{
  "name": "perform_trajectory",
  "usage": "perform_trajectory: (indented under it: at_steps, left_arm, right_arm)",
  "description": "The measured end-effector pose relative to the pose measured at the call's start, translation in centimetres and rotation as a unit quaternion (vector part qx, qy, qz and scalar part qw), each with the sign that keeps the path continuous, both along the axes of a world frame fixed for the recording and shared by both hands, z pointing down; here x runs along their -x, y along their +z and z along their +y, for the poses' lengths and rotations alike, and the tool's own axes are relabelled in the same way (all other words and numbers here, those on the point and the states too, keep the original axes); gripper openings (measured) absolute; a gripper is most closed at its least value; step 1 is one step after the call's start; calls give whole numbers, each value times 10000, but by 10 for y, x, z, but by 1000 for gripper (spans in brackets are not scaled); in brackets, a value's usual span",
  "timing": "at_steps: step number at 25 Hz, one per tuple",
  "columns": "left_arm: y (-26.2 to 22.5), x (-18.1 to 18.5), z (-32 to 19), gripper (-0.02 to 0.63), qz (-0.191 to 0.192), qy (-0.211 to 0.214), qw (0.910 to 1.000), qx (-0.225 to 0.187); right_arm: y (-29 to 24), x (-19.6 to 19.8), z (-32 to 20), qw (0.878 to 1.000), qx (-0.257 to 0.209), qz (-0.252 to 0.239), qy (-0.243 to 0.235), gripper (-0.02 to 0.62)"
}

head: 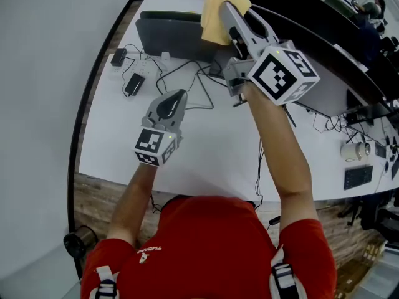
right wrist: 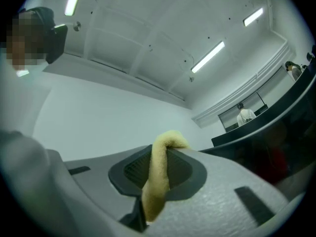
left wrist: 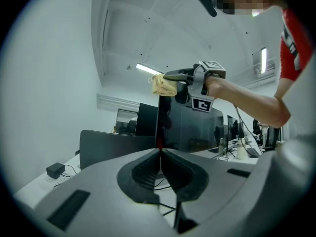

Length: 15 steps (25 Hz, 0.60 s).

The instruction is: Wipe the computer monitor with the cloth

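Note:
My right gripper [head: 225, 6] is raised high over the back of the table, shut on a yellow cloth [head: 218, 11] that hangs bunched from its jaws. In the right gripper view the cloth [right wrist: 158, 177] runs down between the pads, and the dark monitor [right wrist: 276, 147] lies at the right edge. From the left gripper view, the cloth [left wrist: 164, 85] sits at the top edge of the black monitor [left wrist: 197, 127]. My left gripper [head: 177, 97] hovers low over the white table [head: 124, 142]. Its jaws [left wrist: 160, 152] are shut with nothing between them.
A dark grey upright panel [head: 171, 36] stands at the back left of the table. Near it are a power adapter [head: 118, 56], a black plug block [head: 134, 83] and loose cables [head: 187, 86]. A white mug [head: 354, 149] and a dark keypad [head: 358, 177] sit far right.

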<state>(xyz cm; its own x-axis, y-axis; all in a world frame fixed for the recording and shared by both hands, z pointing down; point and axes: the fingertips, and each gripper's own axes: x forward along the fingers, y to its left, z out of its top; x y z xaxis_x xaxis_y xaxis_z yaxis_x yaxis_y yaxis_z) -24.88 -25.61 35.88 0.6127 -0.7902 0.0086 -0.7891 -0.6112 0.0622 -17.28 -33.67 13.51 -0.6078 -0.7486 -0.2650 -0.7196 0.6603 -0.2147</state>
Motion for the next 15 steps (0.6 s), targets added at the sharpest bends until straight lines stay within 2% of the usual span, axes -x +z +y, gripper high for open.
perform_trajectory:
  at_steps: [9,15]
  left_arm:
    - [-24,-18,9,11,98,-113,9996,-259]
    - [-46,-52,27,11,83,-44,9984,-550]
  right_arm:
    - [24,-27,64,9941,-699,833,-10,61]
    - [65,-63,104,9880,-806,1311,94,60]
